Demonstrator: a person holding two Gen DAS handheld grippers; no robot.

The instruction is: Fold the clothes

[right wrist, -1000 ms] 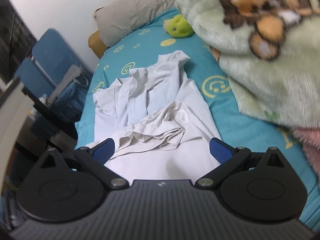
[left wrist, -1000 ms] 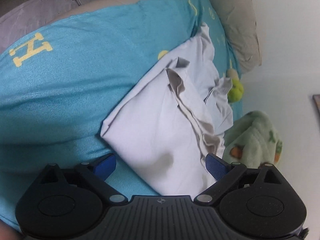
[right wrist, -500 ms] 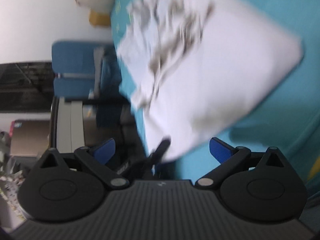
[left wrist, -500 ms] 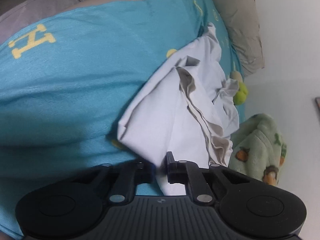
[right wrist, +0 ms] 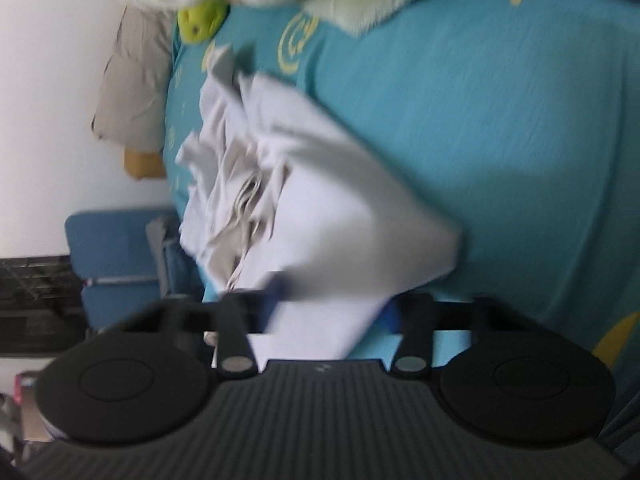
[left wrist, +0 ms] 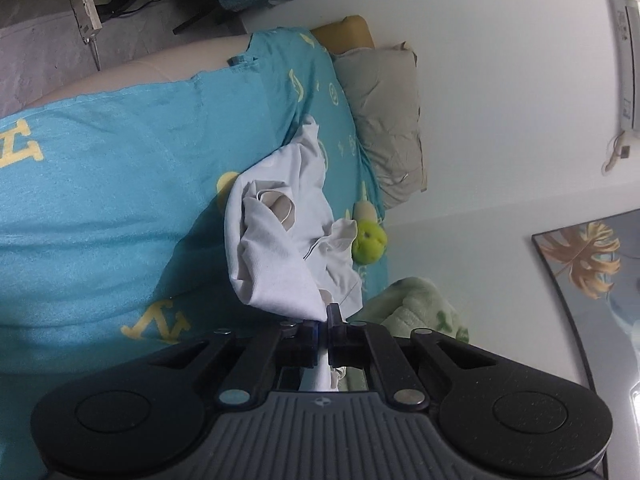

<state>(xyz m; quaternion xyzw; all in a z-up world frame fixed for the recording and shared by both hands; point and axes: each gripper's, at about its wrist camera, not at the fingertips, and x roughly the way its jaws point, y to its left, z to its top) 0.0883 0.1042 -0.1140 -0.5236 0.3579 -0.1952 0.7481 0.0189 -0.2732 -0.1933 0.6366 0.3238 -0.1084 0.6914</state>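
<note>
A bed (left wrist: 100, 200) covered by a turquoise sheet with yellow symbols carries everything. A crumpled white garment (left wrist: 280, 248) lies on the sheet near its middle. Just beyond the garment sits a small lime-green plush toy (left wrist: 370, 240), and past that, at the head of the bed, a beige pillow (left wrist: 384, 120). A fluffy pale-green blanket (left wrist: 416, 300) is heaped beside the garment, near the toy.

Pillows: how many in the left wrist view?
2, maybe more hidden. A grey pillow lies at the head of the bed against the wall; a yellow-brown pillow sits beyond it, partly covered by the blue sheet.
</note>
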